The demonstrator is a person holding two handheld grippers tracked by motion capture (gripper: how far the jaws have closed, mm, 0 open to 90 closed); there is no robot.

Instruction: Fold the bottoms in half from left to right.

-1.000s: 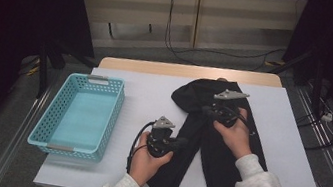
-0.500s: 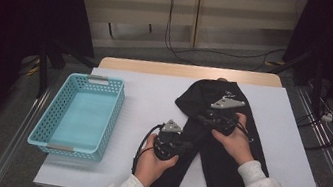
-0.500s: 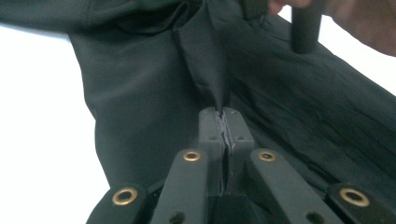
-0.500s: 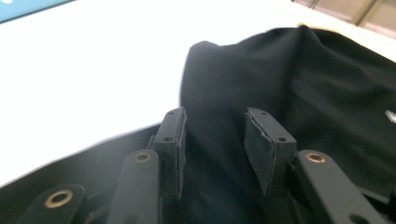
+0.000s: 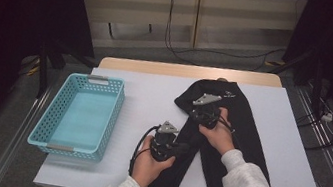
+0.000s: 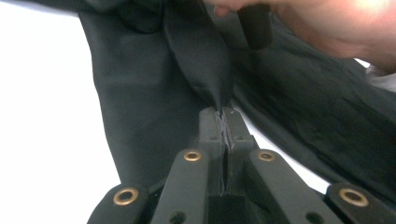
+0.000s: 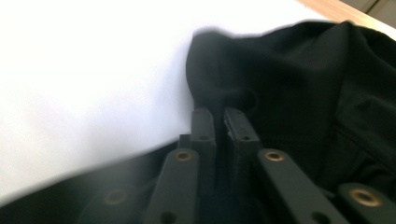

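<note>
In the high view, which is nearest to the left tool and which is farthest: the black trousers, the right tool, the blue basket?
1. Black trousers: the left tool is shut on a fold at their left edge, so they touch.
2. Right tool: just beyond it, up and slightly right, also on the trousers.
3. Blue basket: off to the left on the white table, clearly farthest.

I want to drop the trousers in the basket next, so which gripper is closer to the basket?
Left. The left gripper pinches the trousers near their left edge, just right of the basket. The right gripper grips the trousers farther right and farther back.
</note>
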